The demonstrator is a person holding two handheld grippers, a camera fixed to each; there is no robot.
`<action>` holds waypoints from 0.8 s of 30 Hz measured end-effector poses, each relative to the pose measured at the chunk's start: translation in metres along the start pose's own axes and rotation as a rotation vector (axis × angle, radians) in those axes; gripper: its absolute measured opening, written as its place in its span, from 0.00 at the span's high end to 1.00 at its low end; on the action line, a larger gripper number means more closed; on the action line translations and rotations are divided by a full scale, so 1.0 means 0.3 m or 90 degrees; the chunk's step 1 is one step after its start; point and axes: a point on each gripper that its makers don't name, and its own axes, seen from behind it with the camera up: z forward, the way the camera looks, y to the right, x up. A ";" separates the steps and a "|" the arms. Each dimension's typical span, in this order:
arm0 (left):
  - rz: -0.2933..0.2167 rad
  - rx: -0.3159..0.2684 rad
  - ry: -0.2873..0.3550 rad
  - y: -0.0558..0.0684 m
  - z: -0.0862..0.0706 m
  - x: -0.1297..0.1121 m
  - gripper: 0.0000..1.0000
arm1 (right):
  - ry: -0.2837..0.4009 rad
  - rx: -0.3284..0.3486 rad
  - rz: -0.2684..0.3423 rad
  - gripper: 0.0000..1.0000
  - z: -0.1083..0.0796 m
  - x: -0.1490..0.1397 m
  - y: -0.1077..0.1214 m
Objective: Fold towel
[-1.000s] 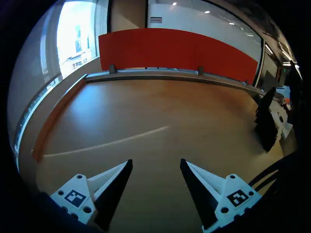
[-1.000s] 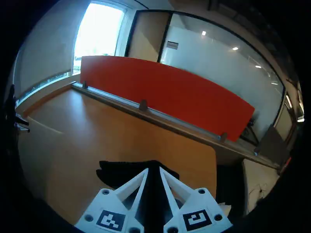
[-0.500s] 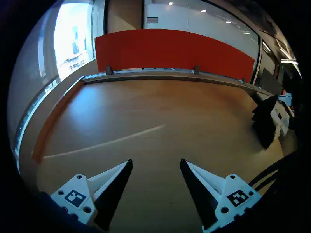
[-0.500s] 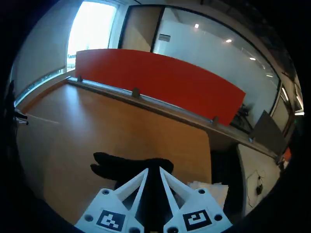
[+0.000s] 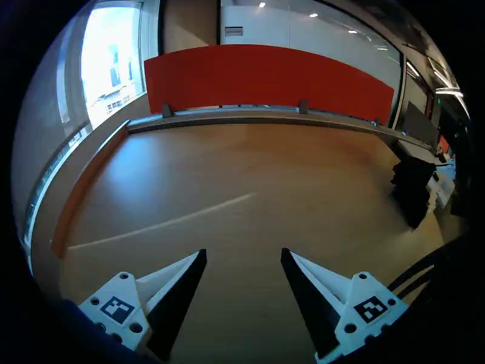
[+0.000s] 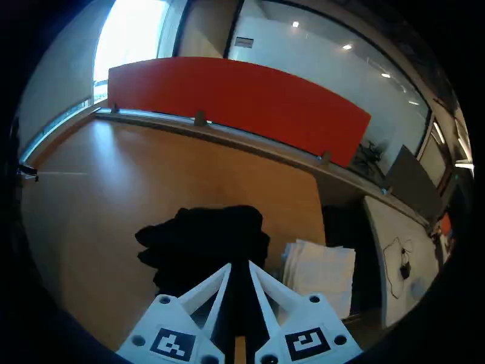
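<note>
A black towel [image 6: 203, 249] hangs bunched over the wooden table [image 6: 121, 200] in the right gripper view. My right gripper [image 6: 239, 264] is shut on it, black cloth filling the narrow gap between the fingers. In the left gripper view the same towel [image 5: 412, 188] is a dark bundle near the table's right end, with the white body of the right gripper [image 5: 441, 185] behind it. My left gripper [image 5: 242, 252] stands open low over the bare table [image 5: 242, 176], far to the left of the towel, with nothing between its fingers.
A red divider panel [image 5: 267, 76] on a metal rail closes the table's far edge. A window ledge [image 5: 85, 176] runs along the left side. A stack of folded white cloths [image 6: 318, 273] lies just past the table's right end, beside a grey desk [image 6: 400, 255] with a cable.
The right gripper has tipped downward while holding the towel, which now hangs lower and more bunched. The white stack has come fully into view. The left gripper has barely moved.
</note>
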 end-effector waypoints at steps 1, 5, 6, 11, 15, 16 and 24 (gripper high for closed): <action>0.001 0.000 0.000 0.001 -0.001 0.000 0.09 | -0.003 -0.002 0.004 0.95 -0.001 -0.015 0.002; 0.006 -0.001 -0.001 0.004 -0.003 0.001 0.09 | -0.016 -0.009 0.021 0.95 -0.002 -0.078 0.007; 0.006 -0.001 -0.001 0.004 -0.003 0.000 0.09 | -0.019 -0.010 0.025 0.95 -0.001 -0.094 0.008; 0.010 -0.001 -0.003 0.003 -0.002 -0.004 0.09 | -0.037 -0.016 0.044 0.95 0.010 -0.168 0.014; 0.015 0.000 -0.005 0.003 -0.002 -0.007 0.09 | -0.052 -0.021 0.057 0.95 0.021 -0.221 0.017; 0.016 0.000 -0.005 0.002 -0.002 -0.007 0.09 | -0.055 -0.021 0.060 0.95 0.024 -0.232 0.017; 0.021 0.003 -0.008 -0.005 -0.003 -0.016 0.09 | -0.083 -0.024 0.076 0.95 0.055 -0.310 0.010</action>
